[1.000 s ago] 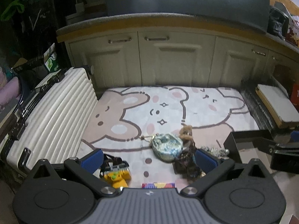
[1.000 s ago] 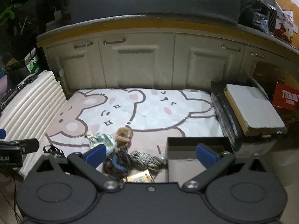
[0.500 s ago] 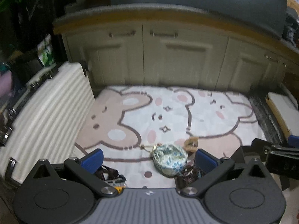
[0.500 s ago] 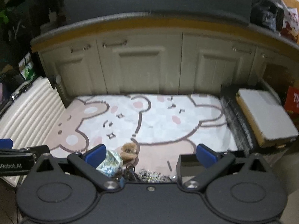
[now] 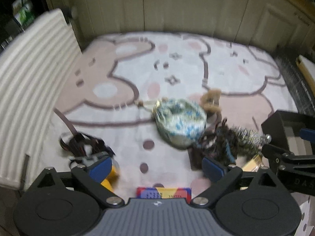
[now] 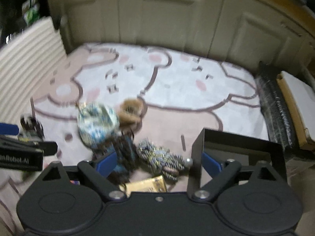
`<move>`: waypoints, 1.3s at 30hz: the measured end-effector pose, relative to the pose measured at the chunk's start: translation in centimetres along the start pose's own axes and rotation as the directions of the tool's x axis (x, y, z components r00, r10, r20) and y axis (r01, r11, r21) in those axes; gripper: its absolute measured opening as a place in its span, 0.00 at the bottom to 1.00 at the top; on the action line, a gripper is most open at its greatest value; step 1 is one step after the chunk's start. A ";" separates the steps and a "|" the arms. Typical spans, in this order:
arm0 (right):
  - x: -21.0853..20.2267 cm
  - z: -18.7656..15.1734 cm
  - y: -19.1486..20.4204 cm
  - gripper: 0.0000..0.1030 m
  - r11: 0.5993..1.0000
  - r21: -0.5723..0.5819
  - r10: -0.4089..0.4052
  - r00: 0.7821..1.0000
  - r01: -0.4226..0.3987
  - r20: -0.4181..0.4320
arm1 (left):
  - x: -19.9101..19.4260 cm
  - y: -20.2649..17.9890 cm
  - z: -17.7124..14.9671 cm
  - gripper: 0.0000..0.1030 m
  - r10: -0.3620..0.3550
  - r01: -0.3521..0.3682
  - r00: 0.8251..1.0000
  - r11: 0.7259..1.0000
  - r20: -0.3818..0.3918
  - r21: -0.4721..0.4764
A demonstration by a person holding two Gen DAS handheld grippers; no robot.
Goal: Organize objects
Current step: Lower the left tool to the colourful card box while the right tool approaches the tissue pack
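– Where does the blue-and-white floral fabric pouch [image 5: 179, 122] lie?

– On the pink bear-print rug [image 5: 177, 68], near its front edge, ahead of the left gripper [image 5: 156, 167], whose blue pads stand wide apart, holding nothing.

– And the right gripper [image 6: 157, 162]?

– Equally spread and empty; the pouch lies ahead to its left, the open black box [image 6: 239, 153] at its right finger, the dark beaded tangle [image 6: 157, 157] between.

On the rug [image 6: 177, 82], the pouch [image 6: 96, 123] lies left of what seems a box [image 6: 238, 151], suitcase [image 5: 29, 82] farther left.
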State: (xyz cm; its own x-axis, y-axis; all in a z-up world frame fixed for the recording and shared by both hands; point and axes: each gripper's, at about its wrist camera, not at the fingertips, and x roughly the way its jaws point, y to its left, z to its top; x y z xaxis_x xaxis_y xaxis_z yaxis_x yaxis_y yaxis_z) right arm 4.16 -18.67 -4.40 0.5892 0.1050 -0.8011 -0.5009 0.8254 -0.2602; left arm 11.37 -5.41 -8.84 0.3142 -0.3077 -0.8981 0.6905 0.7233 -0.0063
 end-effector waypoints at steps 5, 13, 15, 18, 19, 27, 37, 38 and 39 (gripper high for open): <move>2.7 -1.0 0.3 0.83 0.997 -0.066 0.031 0.992 -0.040 -0.119 | 2.2 -0.4 0.0 0.92 -0.022 0.023 0.999 1.000 -0.050 0.021; 4.8 -2.4 1.3 0.82 0.989 -0.139 0.026 0.977 -0.056 -0.210 | 5.3 -0.2 -1.0 0.88 -0.001 0.006 0.986 1.000 -0.165 0.029; 5.2 -2.5 1.5 0.82 0.987 -0.153 0.017 0.976 -0.051 -0.218 | 5.7 -0.1 -1.3 0.88 0.007 0.000 0.984 0.999 -0.180 0.038; 5.4 -2.4 1.6 0.82 0.987 -0.154 0.018 0.976 -0.052 -0.216 | 6.0 0.1 -1.6 0.88 -0.017 0.039 0.979 0.994 -0.203 0.105; 5.4 -2.3 1.6 0.82 0.987 -0.151 0.020 0.976 -0.053 -0.215 | 6.0 0.0 -1.6 0.88 -0.021 0.045 0.978 0.992 -0.207 0.114; 5.7 -2.1 1.5 0.82 0.996 -0.021 0.085 0.967 -0.092 -0.242 | 6.1 -0.5 -2.3 0.88 -0.038 0.077 0.973 0.984 -0.227 0.163; 6.6 -3.0 3.2 0.77 0.984 -0.112 0.099 0.948 -0.138 -0.303 | 6.6 -0.1 -3.0 0.89 -0.053 0.108 0.964 0.973 -0.260 0.203; 6.7 -3.1 3.4 0.77 0.982 -0.135 0.088 0.948 -0.134 -0.305 | 6.6 -0.1 -3.0 0.89 -0.059 0.115 0.962 0.973 -0.265 0.200; 6.8 -3.2 3.6 0.77 0.980 -0.143 0.086 0.947 -0.135 -0.308 | 6.7 -0.1 -3.1 0.89 -0.063 0.120 0.961 0.973 -0.271 0.199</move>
State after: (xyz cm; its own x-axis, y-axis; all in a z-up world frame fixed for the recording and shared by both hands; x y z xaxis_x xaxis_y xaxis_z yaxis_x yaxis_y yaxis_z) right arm 4.37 -16.77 -12.48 0.3199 -0.0006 -0.9475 -0.6613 0.7160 -0.2237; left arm 11.41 -5.60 -16.21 0.0818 -0.1740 -0.9813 0.8386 0.5440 -0.0265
